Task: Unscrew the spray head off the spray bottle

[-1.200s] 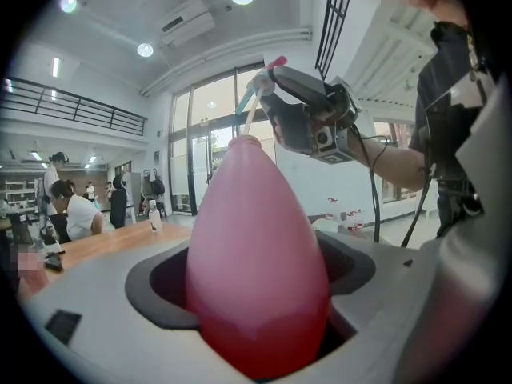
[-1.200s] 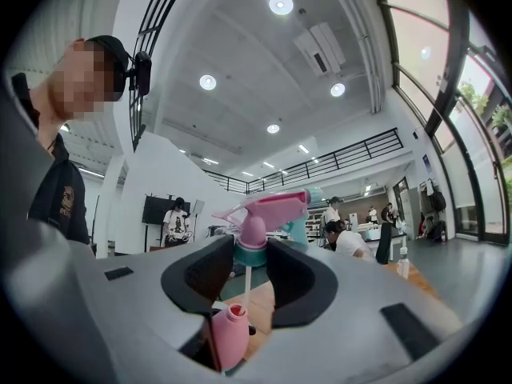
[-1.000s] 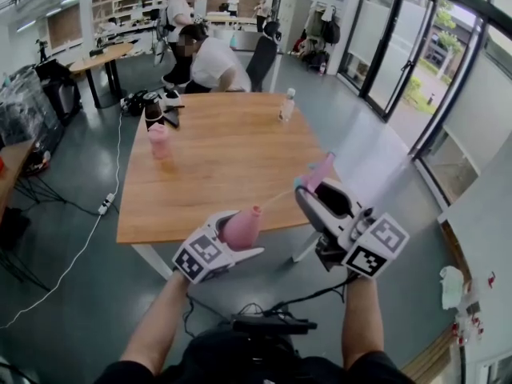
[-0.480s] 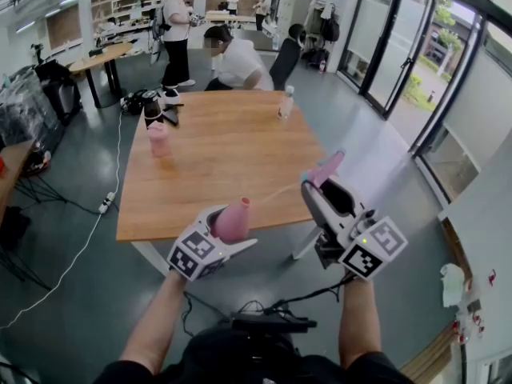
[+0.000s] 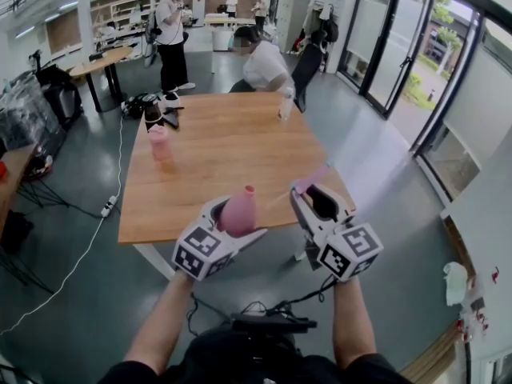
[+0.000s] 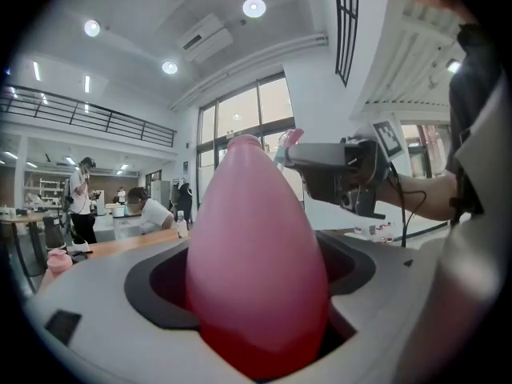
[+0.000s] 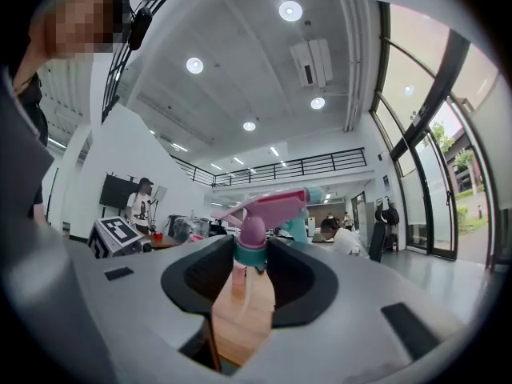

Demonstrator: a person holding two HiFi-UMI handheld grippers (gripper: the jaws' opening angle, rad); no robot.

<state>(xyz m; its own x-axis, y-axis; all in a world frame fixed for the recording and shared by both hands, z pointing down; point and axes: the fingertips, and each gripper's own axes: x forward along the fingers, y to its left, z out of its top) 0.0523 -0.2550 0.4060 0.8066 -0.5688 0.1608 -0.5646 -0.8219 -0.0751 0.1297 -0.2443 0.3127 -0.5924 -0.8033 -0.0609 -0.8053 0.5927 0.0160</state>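
Observation:
A pink teardrop-shaped spray bottle (image 5: 238, 212) stands neck up in my left gripper (image 5: 228, 229), which is shut on its lower body; it fills the left gripper view (image 6: 256, 262). The pink and teal spray head (image 5: 310, 180) is off the bottle, held by its collar in my shut right gripper (image 5: 314, 200). Its thin dip tube (image 5: 278, 198) hangs out towards the bottle. In the right gripper view the spray head (image 7: 268, 210) sits between the jaws with its nozzle pointing right. Both grippers hover at the wooden table's (image 5: 216, 158) near edge.
On the table stand a second pink bottle (image 5: 159, 142), a clear bottle (image 5: 286, 106) and dark gear (image 5: 156, 109) at the far left corner. A person (image 5: 260, 64) bends over behind the far edge; others stand further back. Cables lie on the floor.
My right gripper with the spray head has come left and nearer to the bottle. The left gripper has shifted slightly right and up. The person behind the table has moved right.

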